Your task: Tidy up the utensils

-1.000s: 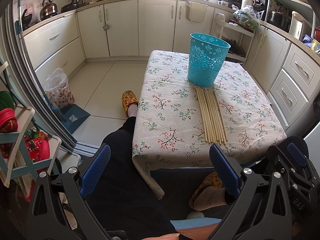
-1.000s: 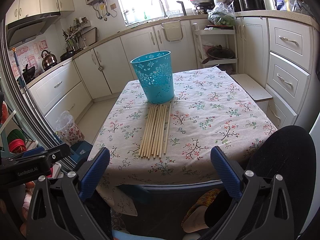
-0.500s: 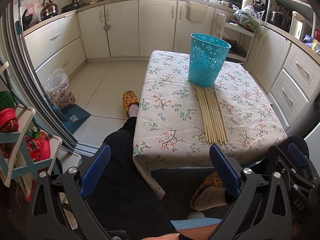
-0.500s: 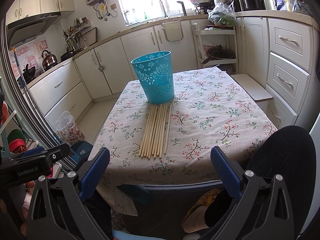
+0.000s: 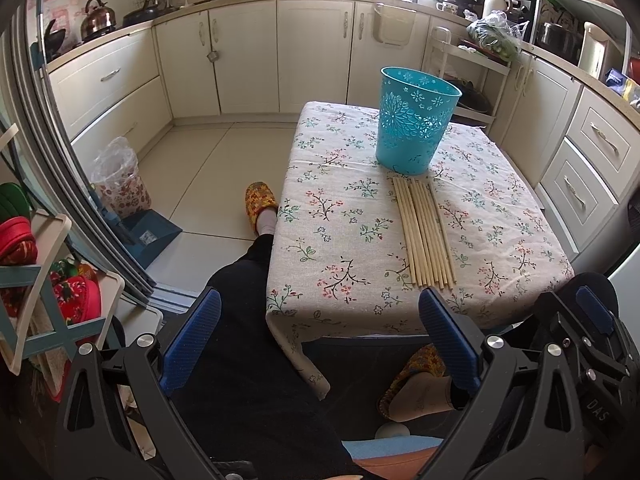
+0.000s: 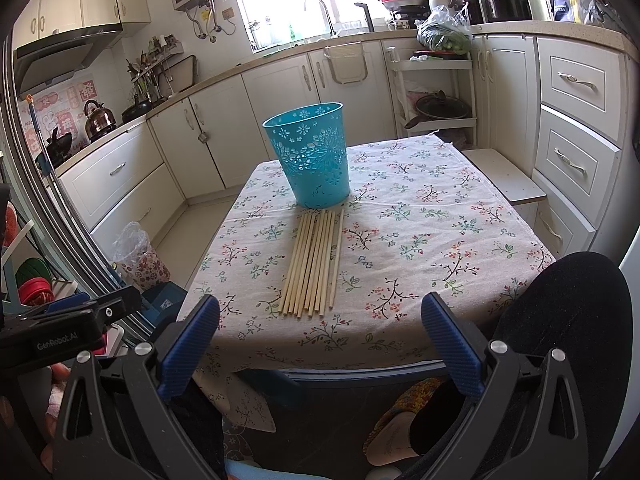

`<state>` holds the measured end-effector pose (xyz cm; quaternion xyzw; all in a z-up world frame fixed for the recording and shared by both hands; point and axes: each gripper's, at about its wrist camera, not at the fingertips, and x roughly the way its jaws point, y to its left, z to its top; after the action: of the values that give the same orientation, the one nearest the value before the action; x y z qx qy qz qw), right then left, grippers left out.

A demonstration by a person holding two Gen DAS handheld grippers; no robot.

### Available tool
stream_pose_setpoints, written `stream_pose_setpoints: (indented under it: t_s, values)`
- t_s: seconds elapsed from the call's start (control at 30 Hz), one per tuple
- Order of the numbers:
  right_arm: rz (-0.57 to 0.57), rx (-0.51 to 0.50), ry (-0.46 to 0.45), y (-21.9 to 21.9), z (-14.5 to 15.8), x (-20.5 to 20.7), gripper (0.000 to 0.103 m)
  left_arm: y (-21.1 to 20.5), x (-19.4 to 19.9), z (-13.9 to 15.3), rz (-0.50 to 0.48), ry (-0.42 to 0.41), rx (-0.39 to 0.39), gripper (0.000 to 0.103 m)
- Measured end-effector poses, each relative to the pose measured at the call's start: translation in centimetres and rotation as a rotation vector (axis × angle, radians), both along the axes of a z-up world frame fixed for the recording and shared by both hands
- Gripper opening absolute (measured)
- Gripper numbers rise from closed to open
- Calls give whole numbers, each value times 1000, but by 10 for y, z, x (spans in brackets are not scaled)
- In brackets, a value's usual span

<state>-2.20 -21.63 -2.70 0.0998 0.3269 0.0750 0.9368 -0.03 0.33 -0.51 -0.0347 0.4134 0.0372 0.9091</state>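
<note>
Turquoise plastic basket (image 6: 312,160), pierced with a flower pattern, stands upright on the tabletop (image 6: 432,240), which is covered by a cream cloth printed with floral sprigs. Chopsticks (image 6: 314,264), pale wood, lie side by side in one flat row on the cloth; their far ends lie just beside the basket's base, at its 6 o'clock in the right wrist view, and their near ends stop short of the tabletop's near edge. In the left wrist view the same basket (image 5: 416,120) sits at 12 o'clock from the chopsticks (image 5: 424,236), on the right half of the tabletop (image 5: 320,216).

Left gripper (image 5: 320,336): blue-padded fingers (image 5: 192,340) spread wide, holding nothing, below and short of the tabletop's near edge. Right gripper (image 6: 320,340): fingers (image 6: 450,348) likewise spread wide and empty, short of the near edge, with the row of chopsticks at about 12 o'clock.

A person's dark trouser leg (image 5: 248,352) and patterned slipper (image 5: 260,204) show beside the tabletop. Cream kitchen cabinets (image 6: 200,148) line the walls behind.
</note>
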Motion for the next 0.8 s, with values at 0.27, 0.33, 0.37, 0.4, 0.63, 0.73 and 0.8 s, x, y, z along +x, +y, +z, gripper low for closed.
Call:
stream_pose_setpoints:
  t_s: [0.27, 0.33, 0.37, 0.4, 0.63, 0.73, 0.8]
  values:
    - [0, 1, 0, -1, 0, 0, 97, -4, -1, 2, -8, -10, 6, 95]
    - [-2, 3, -1, 0, 0, 0, 97, -4, -1, 3, -3, -12, 11, 95]
    - [-3, 3, -1, 1, 0, 0, 97, -3, -1, 3, 3, -12, 13, 95]
    - [-3, 4, -1, 2, 1, -1, 97, -2, -1, 3, 7, -9, 10, 95]
    - [-2, 4, -1, 2, 1, -1, 97, -3, 0, 0, 9, 4, 1, 95]
    - [2, 1, 3, 3, 0, -1, 97, -5, 0, 0, 6, 5, 5, 95]
    - [5, -1, 5, 3, 1, 0, 97, -5, 1, 0, 9, 9, 9, 95]
